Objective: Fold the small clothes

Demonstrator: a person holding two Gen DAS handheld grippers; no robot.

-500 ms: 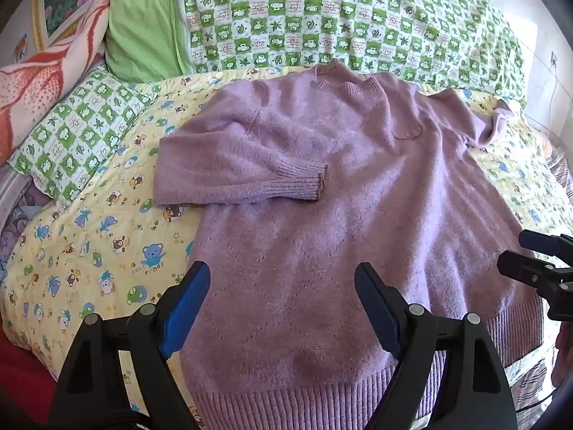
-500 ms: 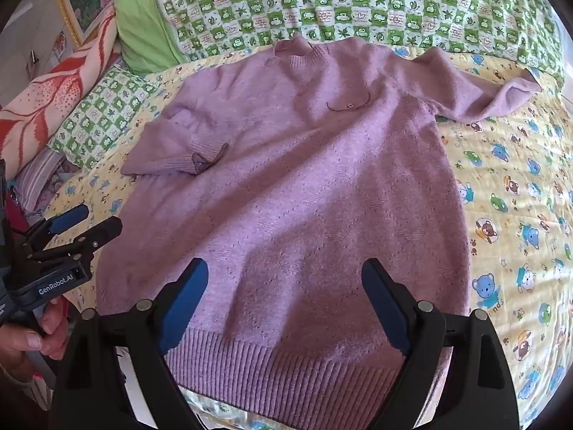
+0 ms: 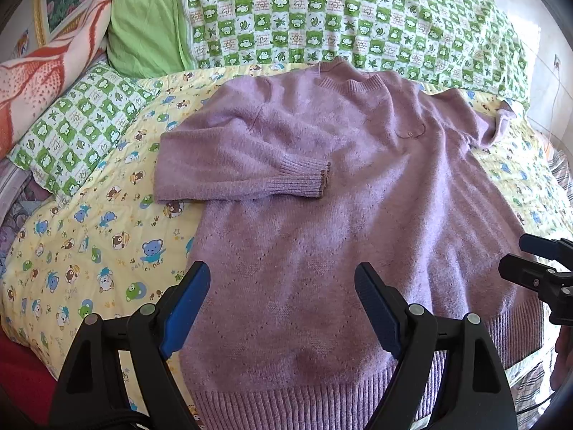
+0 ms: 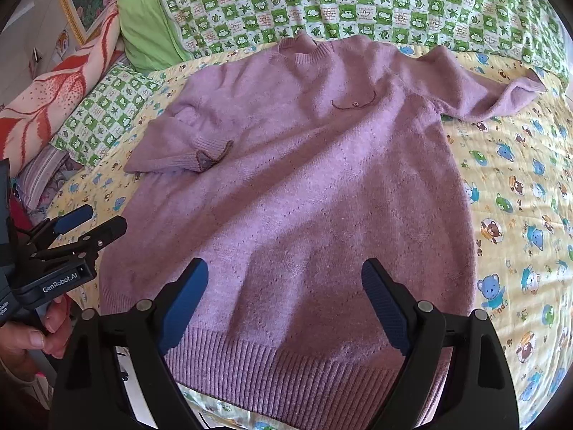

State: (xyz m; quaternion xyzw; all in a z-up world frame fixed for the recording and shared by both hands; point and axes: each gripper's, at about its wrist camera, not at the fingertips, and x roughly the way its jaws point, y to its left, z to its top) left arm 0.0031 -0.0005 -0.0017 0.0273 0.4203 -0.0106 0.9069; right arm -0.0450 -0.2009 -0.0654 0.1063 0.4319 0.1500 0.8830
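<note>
A lilac knitted sweater (image 3: 322, 215) lies flat, front up, on the bed, neck away from me; it fills the right wrist view (image 4: 304, 186) too. Its left sleeve (image 3: 232, 165) is folded across the chest, cuff pointing right. Its right sleeve (image 4: 483, 89) lies stretched out to the right. My left gripper (image 3: 283, 286) is open and empty above the lower body of the sweater, near the ribbed hem (image 3: 293, 401). My right gripper (image 4: 286, 283) is open and empty above the hem (image 4: 286, 369). Each gripper shows at the edge of the other's view, the right gripper (image 3: 537, 272) and the left gripper (image 4: 71, 229).
The bed has a yellow cartoon-bear quilt (image 3: 89, 243). A green-checked blanket (image 3: 340, 18), a light green pillow (image 3: 147, 25) and an orange-patterned blanket (image 3: 43, 82) lie along the far and left sides. The near bed edge is just below the hem.
</note>
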